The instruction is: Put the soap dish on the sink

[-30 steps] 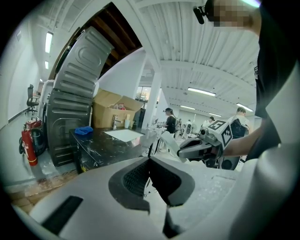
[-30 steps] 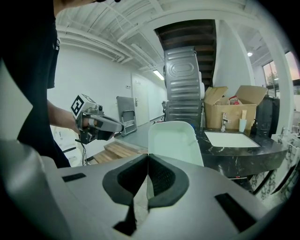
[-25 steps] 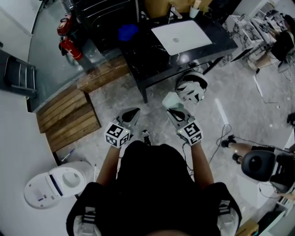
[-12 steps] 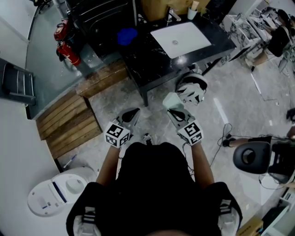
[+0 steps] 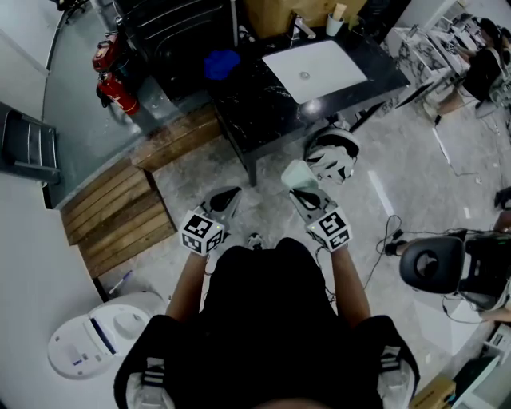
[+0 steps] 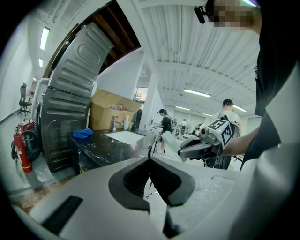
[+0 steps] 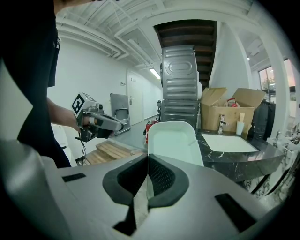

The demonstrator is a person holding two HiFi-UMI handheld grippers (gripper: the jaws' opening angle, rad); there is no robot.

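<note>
Your right tool (image 7: 148, 160) is clamped on the near edge of the soap dish (image 7: 174, 140). The dish is pale, shallow and round-cornered, and it rises upright out of the closed jaws with its hollow side facing the camera.

Your left tool (image 6: 150, 161) has its jaws pressed together with nothing between them.

In the head view you hold both tools side by side in front of your body, above the floor (image 5: 200, 172). They are apart from each other and point toward the far side. The dish projects from the right tool's tip.

The sink (image 5: 315, 68) is a white rectangular basin set into the black marbled surface (image 5: 255, 108). It lies far from you and well apart from the dish. A faucet (image 5: 300, 27) and a pale cup (image 5: 334, 22) stand at the sink's far edge. A blue cloth (image 5: 221, 61) lies on the surface to the left of the sink.

A white and black rounded object (image 5: 331, 152) sits below the surface's near right corner, just beyond the dish. Wooden pallets (image 5: 120, 204) lie on the floor to the left. Red fire extinguishers (image 5: 112, 70) stand at far left.
</note>
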